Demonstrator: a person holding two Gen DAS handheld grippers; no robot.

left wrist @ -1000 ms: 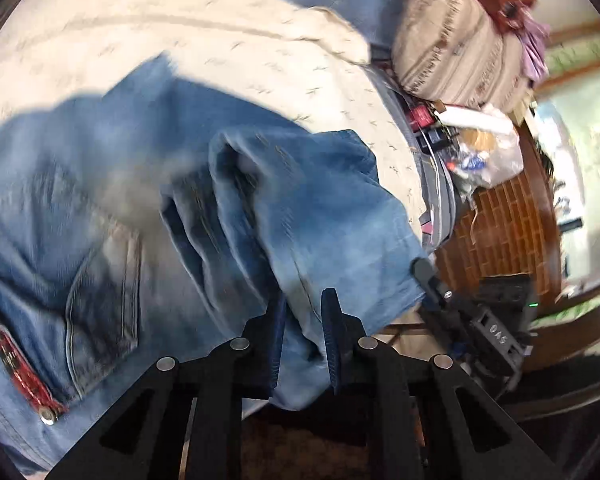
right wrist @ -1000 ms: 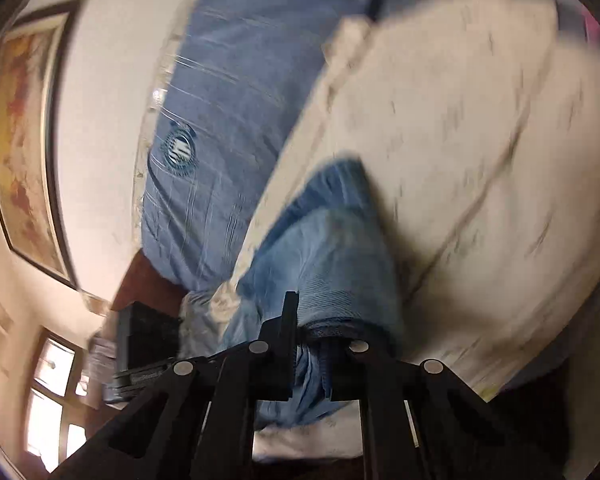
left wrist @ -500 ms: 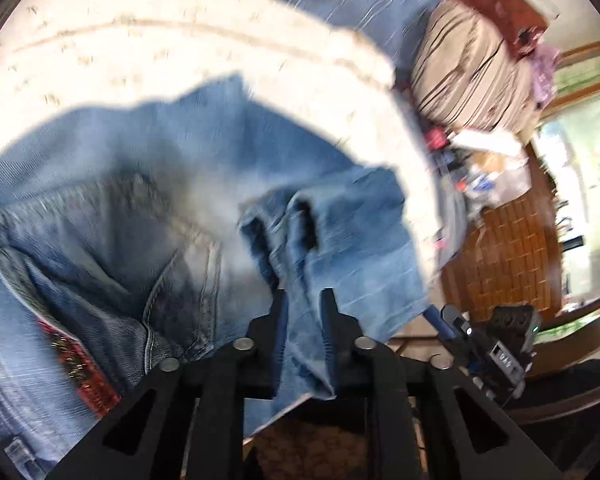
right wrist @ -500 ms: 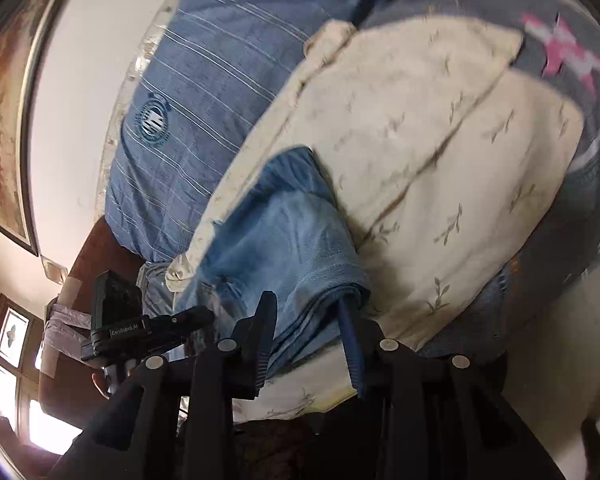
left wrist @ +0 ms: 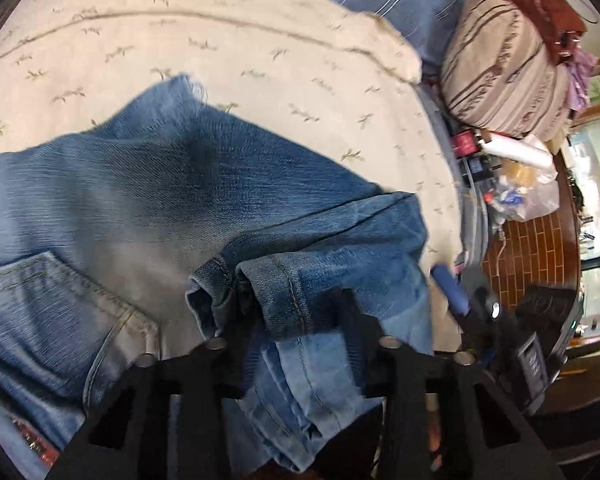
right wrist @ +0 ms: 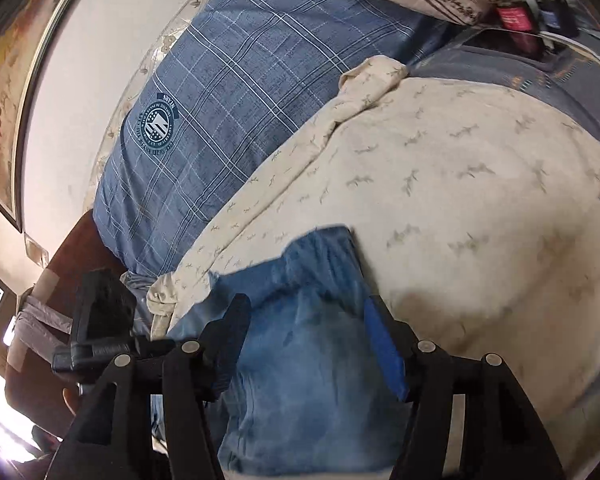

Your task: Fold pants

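Denim lies on the cream sheet (left wrist: 260, 52) of the bed: the pants (left wrist: 172, 184) are spread seat-up in the left wrist view, back pocket (left wrist: 52, 320) at lower left, with the leg hems (left wrist: 284, 292) brought over onto the seat. A second ago both grippers were clamped on those hems and carrying them; now both are letting go. The left gripper (left wrist: 296, 316) is opening its fingers, though the hem bundle sits between them and the gap is narrow, so it is hard to say whether the pads have fully left the cloth. The right gripper (right wrist: 304, 332) is opening wider; folded denim lies between its fingers, and the blue-padded finger (right wrist: 384, 352) stands clear of the fabric, so its hold looks released.

Judging from this, the lengthwise fold has just been laid down, and the next move would be to pull both grippers back without dragging the hems off the seat.

Readable writing is scarce. The blue plaid pillow (right wrist: 236, 120) carries a round crest (right wrist: 158, 126) with lettering around its rim, too small and curved to read with confidence. A red strip (left wrist: 32, 444) at the waistband shows a pattern, no legible words.
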